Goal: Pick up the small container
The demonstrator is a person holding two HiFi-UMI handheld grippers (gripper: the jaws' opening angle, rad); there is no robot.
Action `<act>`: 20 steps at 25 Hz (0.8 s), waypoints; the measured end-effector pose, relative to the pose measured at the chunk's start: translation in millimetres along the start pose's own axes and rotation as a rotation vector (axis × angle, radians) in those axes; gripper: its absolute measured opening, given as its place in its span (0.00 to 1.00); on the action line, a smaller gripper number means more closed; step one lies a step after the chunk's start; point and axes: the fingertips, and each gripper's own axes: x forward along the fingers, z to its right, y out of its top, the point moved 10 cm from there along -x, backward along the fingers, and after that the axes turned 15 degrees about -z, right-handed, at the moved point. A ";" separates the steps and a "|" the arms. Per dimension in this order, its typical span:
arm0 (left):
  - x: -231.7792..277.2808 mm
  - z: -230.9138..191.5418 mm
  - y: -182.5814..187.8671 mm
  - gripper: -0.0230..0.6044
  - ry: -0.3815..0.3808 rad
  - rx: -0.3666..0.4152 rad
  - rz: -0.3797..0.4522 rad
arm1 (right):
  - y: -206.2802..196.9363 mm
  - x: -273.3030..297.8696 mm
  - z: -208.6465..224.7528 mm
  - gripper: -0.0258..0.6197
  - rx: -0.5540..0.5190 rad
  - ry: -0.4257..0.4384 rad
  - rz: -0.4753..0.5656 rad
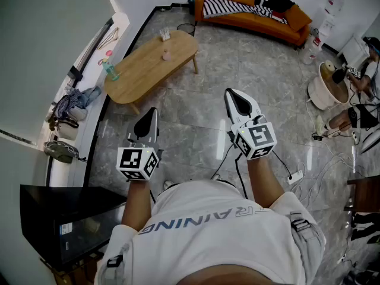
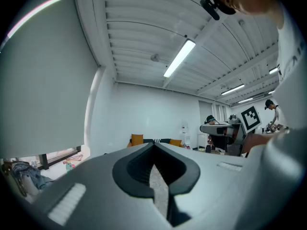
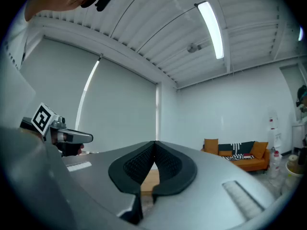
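Note:
A small pink container (image 1: 167,55) stands on the oval wooden table (image 1: 142,70) far ahead of me, with a teal bottle (image 1: 110,70) and a white item (image 1: 164,35) also on it. My left gripper (image 1: 152,113) and right gripper (image 1: 232,94) are held at waist height over the marble floor, well short of the table. The jaws of both meet at the tips with nothing between them. In the left gripper view the left gripper (image 2: 153,143) points level across the room. A strip of the table (image 3: 149,178) shows below the right gripper (image 3: 154,143).
An orange sofa (image 1: 255,10) stands at the far wall. A white round appliance (image 1: 326,85) and a seated person (image 1: 368,64) are at the right, with cables and a power strip (image 1: 297,174) on the floor. A black cabinet (image 1: 59,218) is at my left.

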 end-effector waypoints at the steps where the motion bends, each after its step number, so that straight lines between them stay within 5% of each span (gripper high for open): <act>1: -0.1 0.6 0.2 0.04 -0.005 -0.007 -0.005 | 0.5 0.0 0.2 0.06 -0.004 -0.001 -0.001; 15: 20.1 35.6 13.8 0.04 -0.013 -0.053 -0.030 | -16.8 -14.2 43.1 0.06 0.059 0.047 -0.004; 20: 33.6 69.3 15.6 0.04 0.019 0.054 0.027 | -39.7 -31.5 74.3 0.06 0.067 0.108 -0.008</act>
